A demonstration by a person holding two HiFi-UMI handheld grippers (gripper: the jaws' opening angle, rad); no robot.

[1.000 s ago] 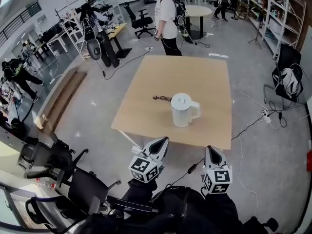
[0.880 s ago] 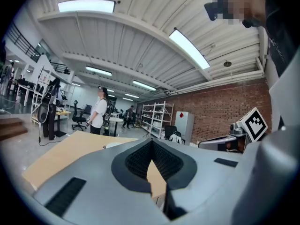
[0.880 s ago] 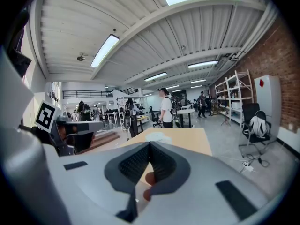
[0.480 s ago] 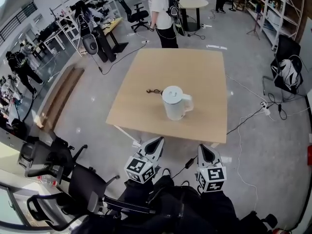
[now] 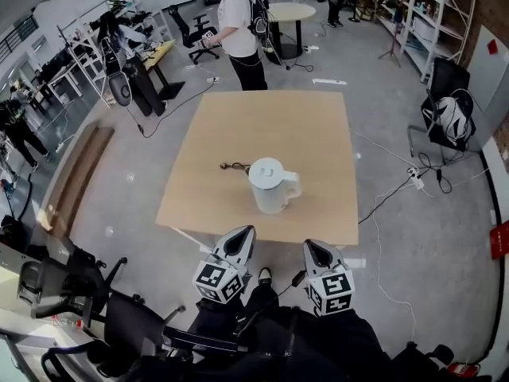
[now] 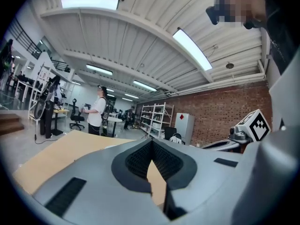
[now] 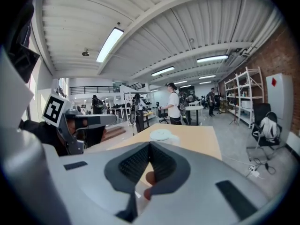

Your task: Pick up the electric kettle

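Pale wood table (image 5: pixel 310 126) fills the middle of the head view, and the white kettle (image 5: pixel 269 185) stands upright on its near half, handle toward 3 o'clock. The left gripper (image 5: pixel 247 231) and right gripper (image 5: pixel 309 246) hover off the table's near edge at the kettle's 7 and 5 o'clock, not touching it, each with jaws closed together on nothing. A dark cord end (image 5: pixel 233 165) lies on the table at the kettle's 10 o'clock.

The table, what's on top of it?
On the table: a white kettle, lid closed, and a small dark cord beside it. The kettle's inside is hidden.
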